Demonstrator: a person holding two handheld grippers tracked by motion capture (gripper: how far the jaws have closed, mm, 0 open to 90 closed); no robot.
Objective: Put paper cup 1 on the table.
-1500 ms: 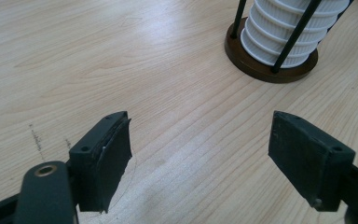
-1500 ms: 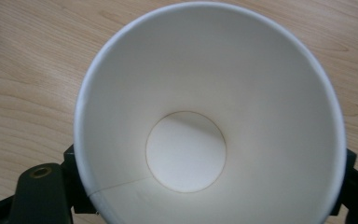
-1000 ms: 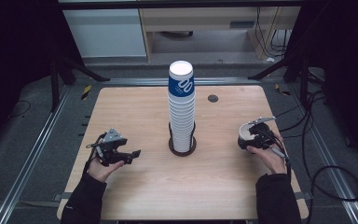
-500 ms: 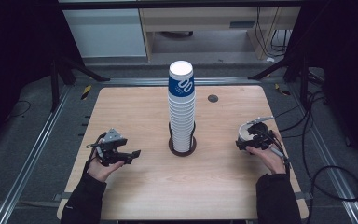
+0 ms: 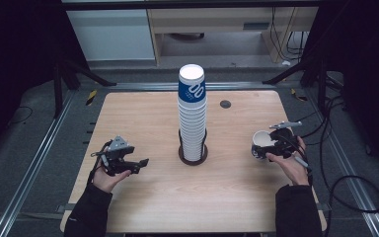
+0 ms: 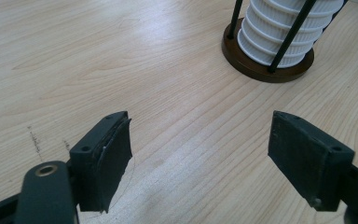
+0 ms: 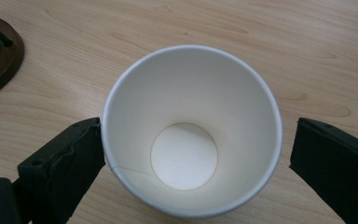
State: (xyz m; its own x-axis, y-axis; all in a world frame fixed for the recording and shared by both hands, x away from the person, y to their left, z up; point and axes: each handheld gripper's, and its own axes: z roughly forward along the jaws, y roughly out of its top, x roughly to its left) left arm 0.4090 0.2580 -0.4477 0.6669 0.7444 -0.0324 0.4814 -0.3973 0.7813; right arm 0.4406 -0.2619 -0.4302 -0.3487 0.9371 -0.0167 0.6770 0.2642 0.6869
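The right gripper (image 7: pixel 193 158) has just been opening: its jaws stand apart around one upright paper cup (image 7: pixel 191 128), the left pad touching its rim, the right clear. The left gripper (image 6: pixel 200 158) is released over bare table (image 6: pixel 74 56). The high view shows one tall cup stack (image 5: pixel 192 116) in its holder (image 5: pixel 193 154) at centre; the right gripper view shows the cup's white inside. A second ago, the cup sat clamped lower at the right

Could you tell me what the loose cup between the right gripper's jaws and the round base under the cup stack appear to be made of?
Cup: apparently paper, matte white inside, with a rolled rim and faint side seam. Base: probably dark brown wood or plastic; smooth, slightly glossy.
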